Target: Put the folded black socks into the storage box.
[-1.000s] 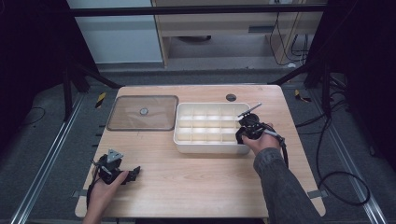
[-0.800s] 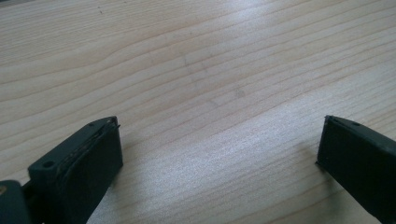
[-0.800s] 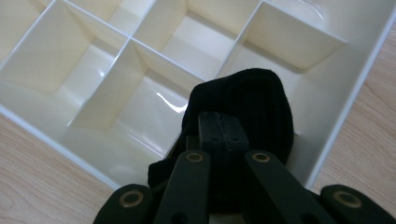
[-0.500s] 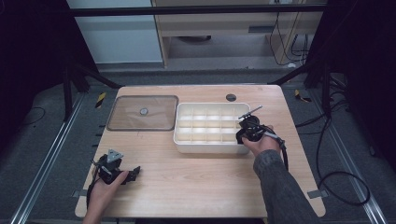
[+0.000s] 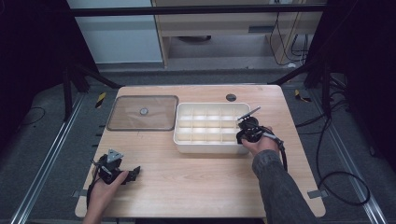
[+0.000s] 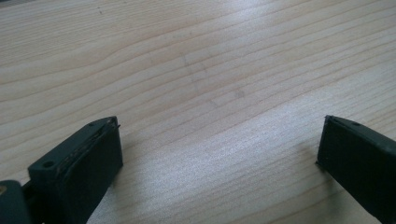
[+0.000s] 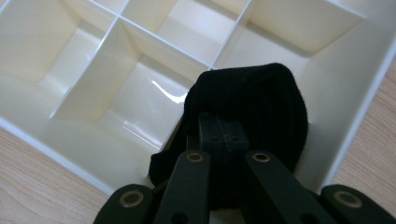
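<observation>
High view: a person works at a wooden bench (image 5: 196, 186), tongs in each hand. R tongs (image 5: 246, 132) sit at the near right corner of a white divided tray (image 5: 187, 140), tipped down into it. L tongs (image 5: 133, 173) rest low near the bench's front left edge, well apart from the tray. A clear lid (image 5: 143, 112) lies flat just left of the tray, so the tray is already uncovered. The compartments that can be seen look bare. A small dark round spot (image 5: 231, 97) sits behind the tray.

Left gripper view: L tongs (image 6: 219, 144) stand wide open w/ nothing between the jaws, over bare bench grain (image 6: 196, 60).

Right gripper view: R tongs (image 7: 219, 133) are clamped shut on a black sock (image 7: 247, 107), a soft rolled bundle bulging around the jaws. Sock hangs over the tray's corner compartment (image 7: 327, 107), next to the outer wall, partly over a divider; whether it touches the floor of the cell can't be told.

Progress, as judged: lid off, sock picked up and brought to its cell. Left to do: lower it fully in, release, pull R tongs clear. Other cells are unfilled and the lid is not back on, so the job looks early.
</observation>
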`<action>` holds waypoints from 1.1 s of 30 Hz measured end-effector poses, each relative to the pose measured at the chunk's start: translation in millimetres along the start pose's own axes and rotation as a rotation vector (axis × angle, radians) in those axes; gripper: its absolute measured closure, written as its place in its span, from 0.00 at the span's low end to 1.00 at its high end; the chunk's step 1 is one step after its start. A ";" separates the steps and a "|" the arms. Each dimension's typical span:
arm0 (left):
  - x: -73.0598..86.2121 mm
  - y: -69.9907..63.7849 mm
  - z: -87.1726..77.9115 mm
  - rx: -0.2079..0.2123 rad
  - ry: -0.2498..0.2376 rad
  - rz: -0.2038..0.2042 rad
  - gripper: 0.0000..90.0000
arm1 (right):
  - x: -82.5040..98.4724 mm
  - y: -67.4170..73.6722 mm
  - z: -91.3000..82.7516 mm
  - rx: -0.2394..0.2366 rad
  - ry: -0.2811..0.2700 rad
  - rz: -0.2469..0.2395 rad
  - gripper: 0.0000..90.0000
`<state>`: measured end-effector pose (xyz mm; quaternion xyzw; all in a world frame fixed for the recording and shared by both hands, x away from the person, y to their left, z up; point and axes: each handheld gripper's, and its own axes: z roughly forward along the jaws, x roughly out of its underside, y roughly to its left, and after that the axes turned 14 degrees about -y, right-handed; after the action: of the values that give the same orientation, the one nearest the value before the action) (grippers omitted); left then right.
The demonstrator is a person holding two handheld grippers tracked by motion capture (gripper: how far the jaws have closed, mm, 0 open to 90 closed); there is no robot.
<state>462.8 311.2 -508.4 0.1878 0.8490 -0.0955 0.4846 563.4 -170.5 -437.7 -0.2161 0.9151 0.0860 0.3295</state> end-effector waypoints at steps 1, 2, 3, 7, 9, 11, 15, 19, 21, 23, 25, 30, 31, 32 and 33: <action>0.0 0.0 0.0 0.000 0.000 0.000 0.00 | -0.3 -0.3 0.3 -0.001 0.002 0.007 1.00; 0.0 0.0 0.0 0.000 0.000 0.000 0.00 | -0.3 -0.3 0.3 -0.001 0.002 0.007 1.00; 0.0 0.1 0.0 0.000 0.001 0.001 0.00 | -0.5 -0.4 0.8 -0.002 0.005 0.011 1.00; -0.1 0.3 -0.2 0.001 0.003 0.004 0.00 | -0.3 0.9 3.8 0.010 0.014 0.000 1.00; 0.0 0.1 0.0 0.000 0.000 0.001 0.00 | -0.4 0.7 5.4 0.011 0.020 0.000 1.00; -0.1 0.3 -0.2 0.001 0.003 0.004 0.00 | -0.8 0.7 5.6 0.009 0.025 0.009 1.00; -0.1 0.2 -0.1 0.001 0.003 0.003 0.00 | -2.3 -0.1 7.6 0.009 0.043 0.015 1.00; -0.2 0.3 0.0 0.002 0.003 0.004 0.00 | -3.1 -0.8 9.2 0.003 0.056 0.034 1.00; -0.2 0.3 0.0 0.002 0.003 0.004 0.00 | -3.1 -1.3 9.7 0.002 0.056 0.035 1.00; -0.2 0.3 0.0 0.002 0.003 0.004 0.00 | -3.6 -1.7 10.3 0.000 0.063 0.048 1.00; -0.2 0.3 0.0 0.002 0.003 0.004 0.00 | -3.7 -2.0 10.6 0.000 0.060 0.043 1.00; -0.2 0.3 0.0 0.002 0.003 0.004 0.00 | -3.5 -2.4 11.6 0.000 0.060 0.054 1.00; -0.2 0.3 0.1 0.002 0.003 0.004 0.00 | -3.2 -3.0 11.9 -0.003 0.057 0.067 1.00; -0.3 0.3 0.1 0.003 0.004 0.005 0.00 | -3.2 -3.0 11.9 -0.003 0.057 0.067 1.00; -0.3 0.3 0.1 0.002 0.003 0.005 0.00 | -3.4 -3.0 12.1 -0.002 0.059 0.069 1.00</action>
<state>463.2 311.4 -508.2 0.1906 0.8493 -0.0950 0.4831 574.0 -168.4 -444.8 -0.1873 0.9311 0.0916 0.2992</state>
